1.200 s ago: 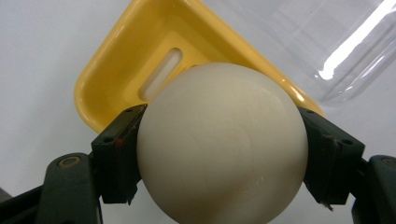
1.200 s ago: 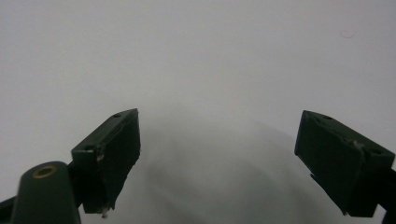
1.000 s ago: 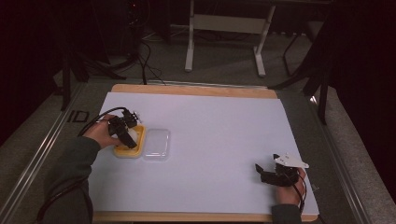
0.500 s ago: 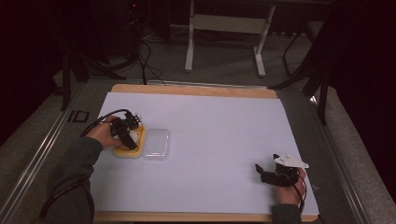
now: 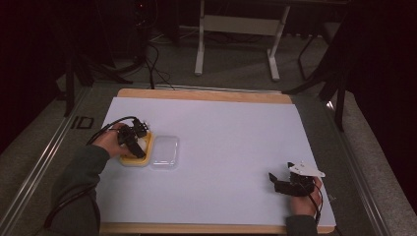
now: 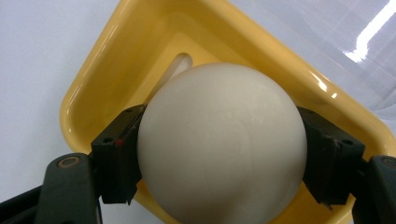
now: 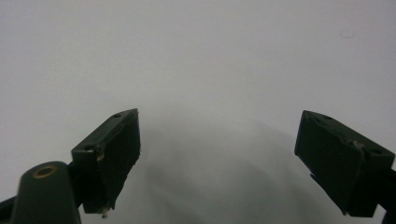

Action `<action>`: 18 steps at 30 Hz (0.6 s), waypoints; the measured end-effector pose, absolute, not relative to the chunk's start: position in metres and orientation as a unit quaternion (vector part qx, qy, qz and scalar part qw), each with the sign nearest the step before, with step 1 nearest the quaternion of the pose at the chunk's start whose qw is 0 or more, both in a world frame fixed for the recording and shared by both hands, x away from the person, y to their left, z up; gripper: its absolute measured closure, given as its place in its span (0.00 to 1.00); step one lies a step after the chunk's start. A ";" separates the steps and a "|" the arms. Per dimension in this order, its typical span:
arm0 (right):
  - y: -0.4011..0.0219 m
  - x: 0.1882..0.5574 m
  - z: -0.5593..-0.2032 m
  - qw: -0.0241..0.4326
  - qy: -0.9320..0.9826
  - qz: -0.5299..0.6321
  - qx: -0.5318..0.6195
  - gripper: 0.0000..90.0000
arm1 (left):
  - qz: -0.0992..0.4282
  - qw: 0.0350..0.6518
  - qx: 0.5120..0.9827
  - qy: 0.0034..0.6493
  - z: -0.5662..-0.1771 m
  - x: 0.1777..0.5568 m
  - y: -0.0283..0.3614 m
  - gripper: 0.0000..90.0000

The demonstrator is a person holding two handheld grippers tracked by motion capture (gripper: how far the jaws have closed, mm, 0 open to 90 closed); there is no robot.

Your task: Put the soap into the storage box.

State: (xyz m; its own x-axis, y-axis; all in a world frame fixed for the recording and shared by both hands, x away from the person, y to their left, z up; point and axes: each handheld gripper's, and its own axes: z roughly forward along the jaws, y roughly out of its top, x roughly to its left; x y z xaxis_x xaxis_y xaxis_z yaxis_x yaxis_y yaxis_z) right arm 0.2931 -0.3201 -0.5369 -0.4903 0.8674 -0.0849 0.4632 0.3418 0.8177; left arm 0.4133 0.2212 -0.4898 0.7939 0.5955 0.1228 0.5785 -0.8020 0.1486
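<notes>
- The left gripper [image 6: 219, 154] has its two black jaws closed partway, one pad pressed on each side of a white ball [image 6: 222, 144], so the ball is clamped between them.
- Seen along those jaws, the ball sits right at the tips, and its round top bulges up past both pads.
- Directly under and beyond the ball lies a yellow tray [image 6: 88, 88], a shallow square dish with rounded corners; the jaws reach down inside its rim.
- Whether the ball rests on the tray floor or hangs just clear of it cannot be told.
- Past the ball, on the tray's floor, a pale slot-shaped mark [image 6: 180, 63] shows.
- Beyond the tray's far rim lies a clear plastic lid [image 6: 355, 42], catching a streak of light.
- From above, the left gripper [image 5: 132, 141] is over the yellow tray [image 5: 142, 158], and the clear lid [image 5: 164, 152] lies flat just beside the tray on the side away from the hand.
- The right gripper [image 7: 217, 163] stands wide open with nothing between its jaws; ahead of them is bare white table sheet [image 7: 196, 56].
- From above, the right gripper [image 5: 280, 181] is low over the sheet [image 5: 221, 128], well apart from the tray, the ball and the left gripper.
</notes>
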 end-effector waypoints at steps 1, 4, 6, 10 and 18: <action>-0.320 0.293 -0.537 0.266 0.775 0.380 0.429 0.16 | 0.081 0.052 0.945 0.311 -0.490 0.414 0.221 0.28; -0.320 0.293 -0.537 0.266 0.775 0.381 0.429 0.16 | 0.080 0.055 0.945 0.311 -0.490 0.414 0.222 0.28; -0.320 0.293 -0.537 0.266 0.775 0.380 0.429 0.16 | 0.076 0.058 0.945 0.312 -0.491 0.414 0.223 0.28; -0.320 0.293 -0.537 0.266 0.775 0.380 0.429 0.16 | 0.077 0.060 0.946 0.310 -0.493 0.413 0.224 0.27; -0.320 0.293 -0.537 0.266 0.775 0.380 0.428 0.16 | 0.063 0.068 0.945 0.314 -0.496 0.410 0.229 0.17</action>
